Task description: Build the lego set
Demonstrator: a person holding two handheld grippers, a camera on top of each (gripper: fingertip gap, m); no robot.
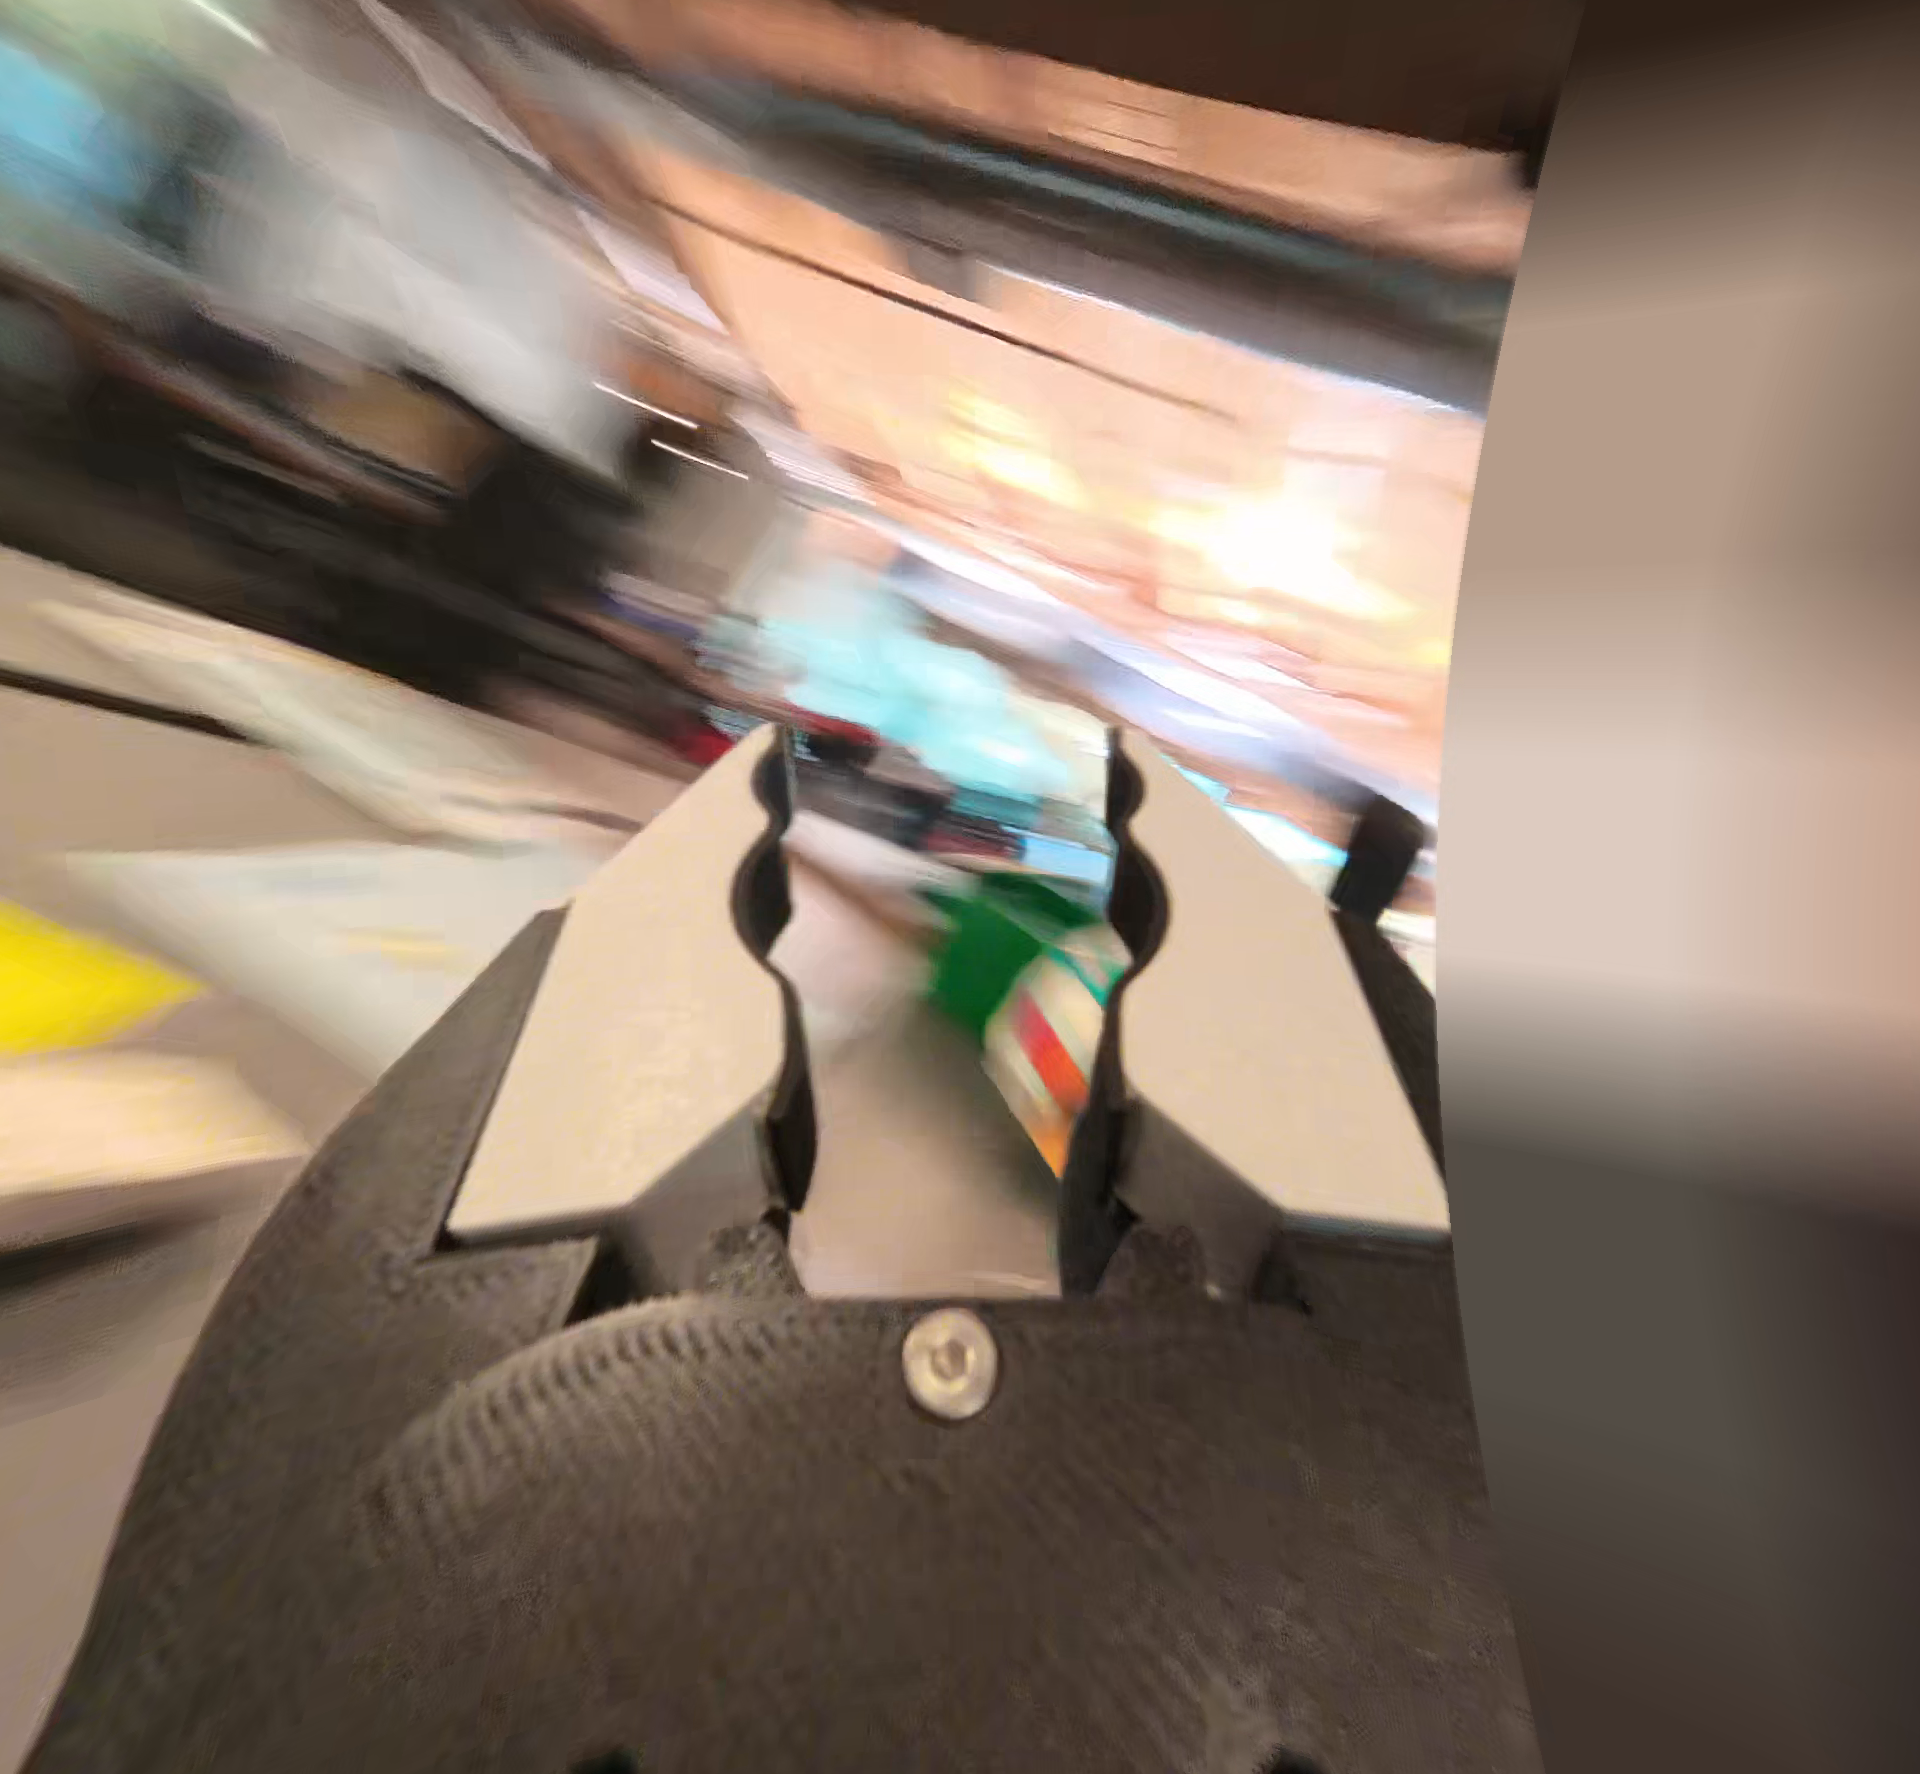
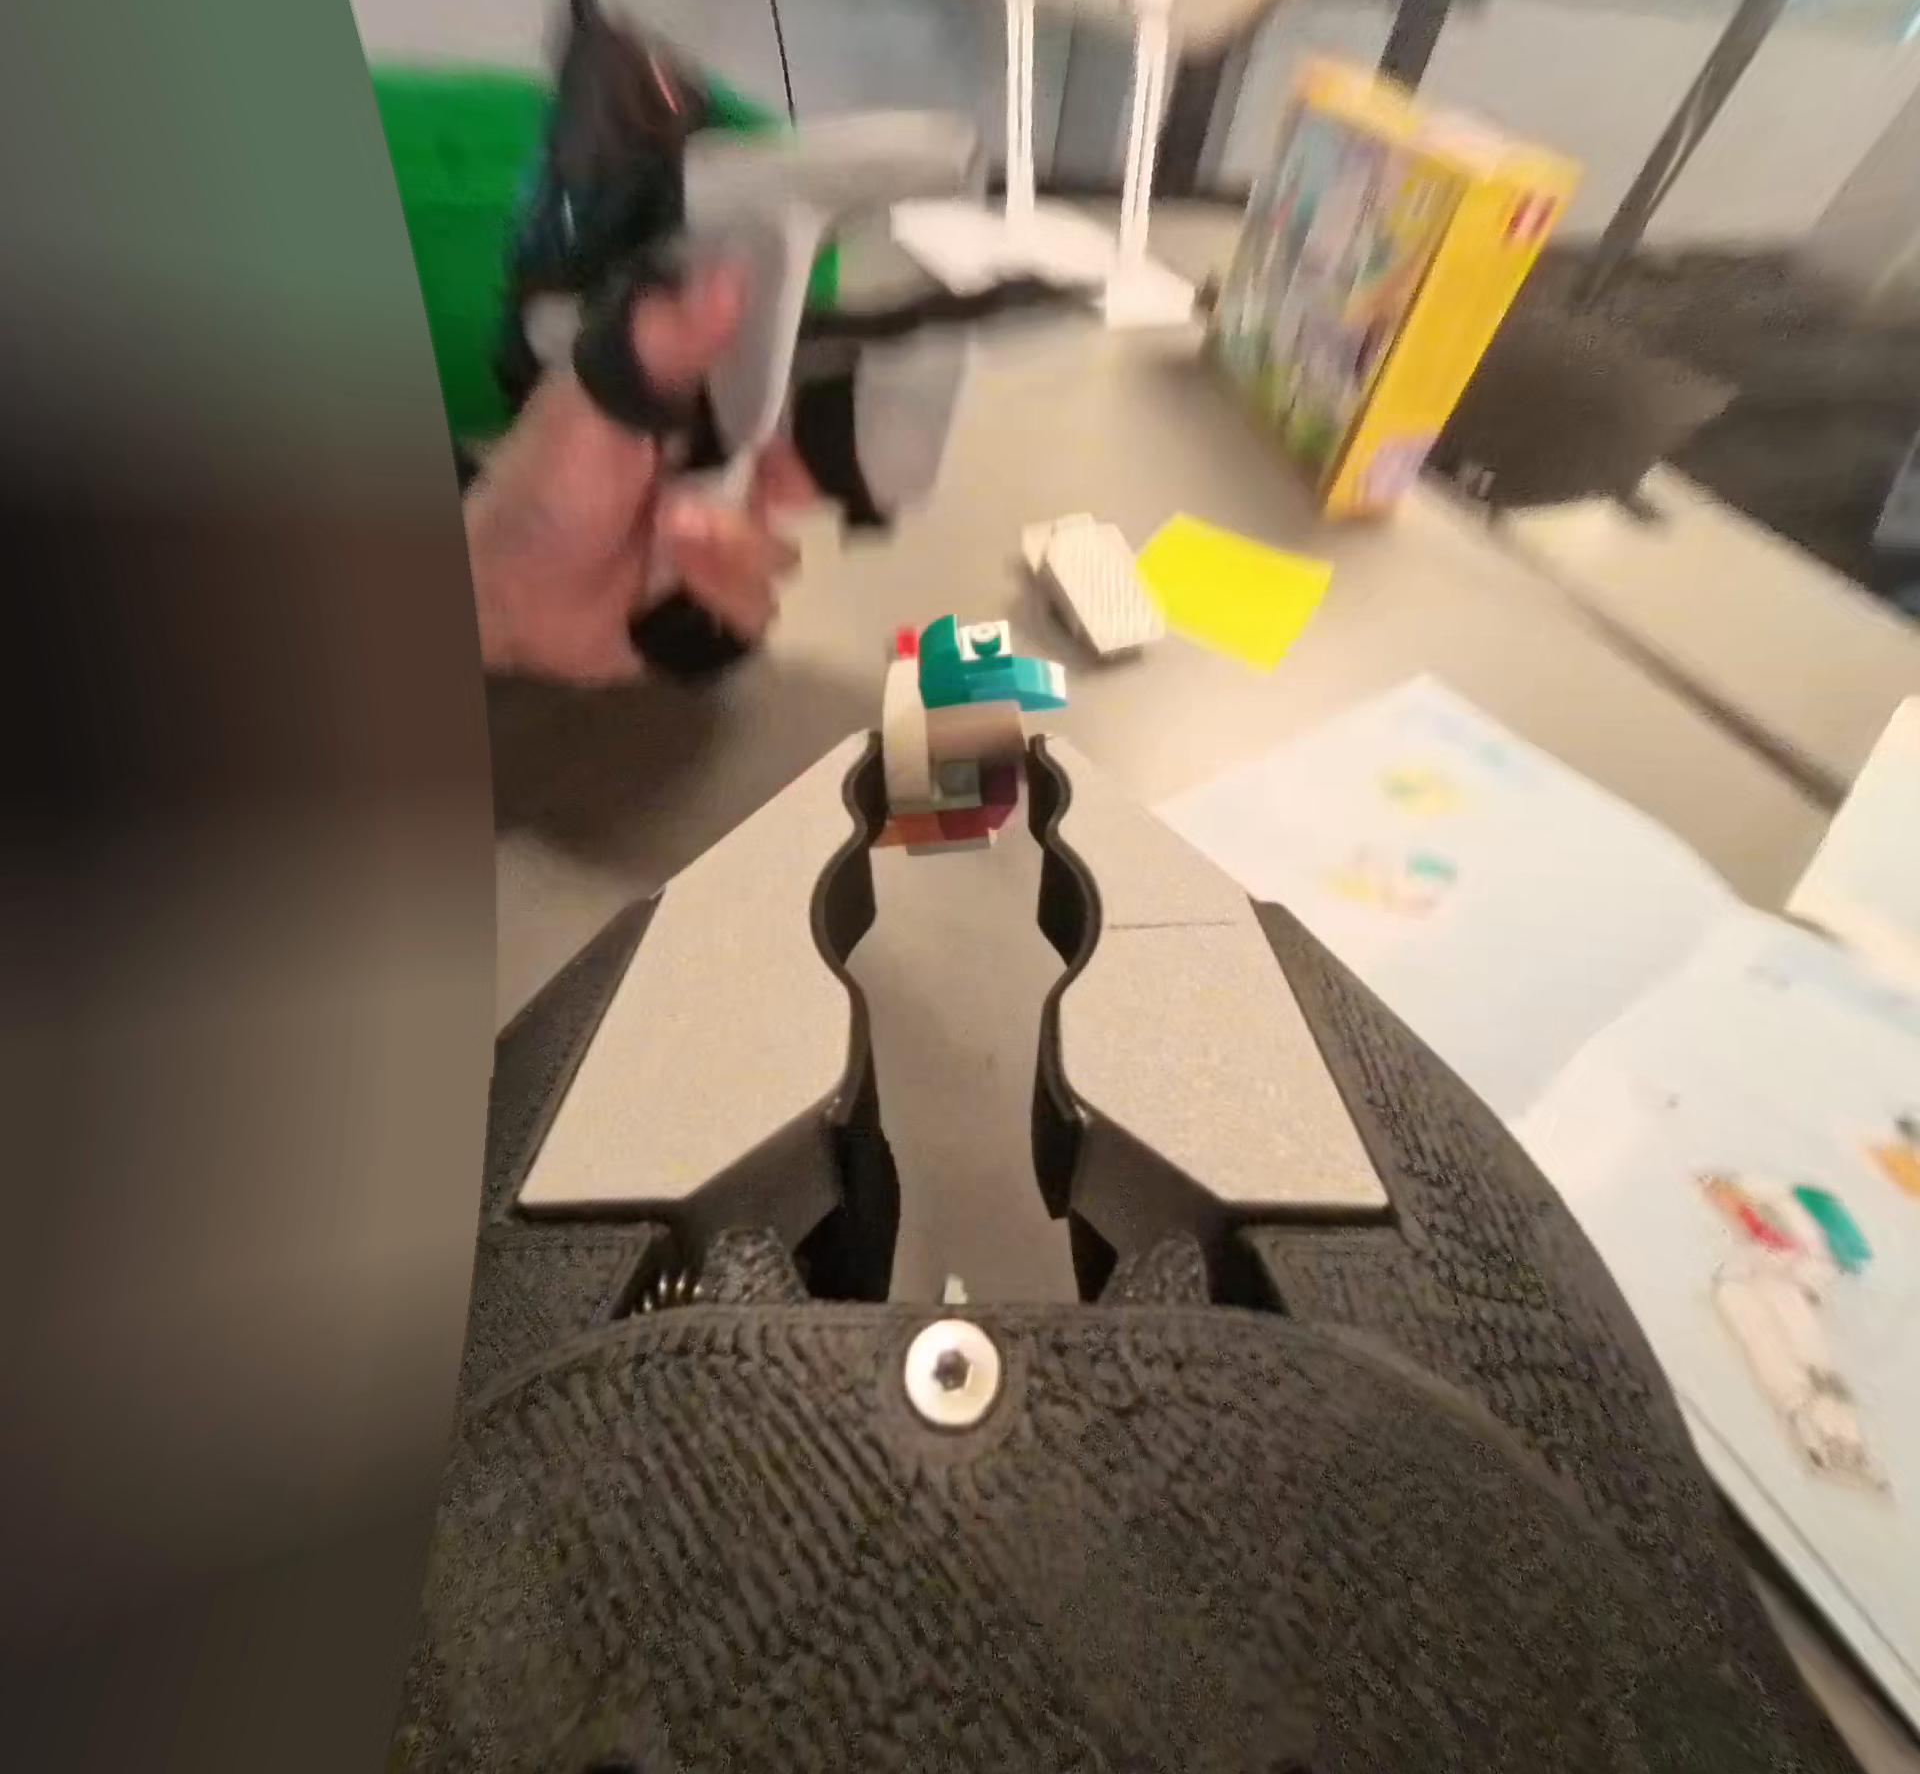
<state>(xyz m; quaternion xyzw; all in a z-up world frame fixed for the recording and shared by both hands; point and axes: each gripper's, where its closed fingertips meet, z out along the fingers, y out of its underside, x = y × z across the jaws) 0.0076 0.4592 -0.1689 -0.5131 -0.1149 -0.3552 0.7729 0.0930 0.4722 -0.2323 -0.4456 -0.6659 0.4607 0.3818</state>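
Right gripper clamps small lego model, frame centre; left gripper agape, empty, view motion-blurred. Step: mid-assembly. Next, likely: left fetches piece per instruction booklet, lower right.

Grey desk. Flat yellow sheet lying just beside a small grey ribbed block. White stand at the desk's far edge. Green seat behind, left. Left wrist view mostly motion-blurred.
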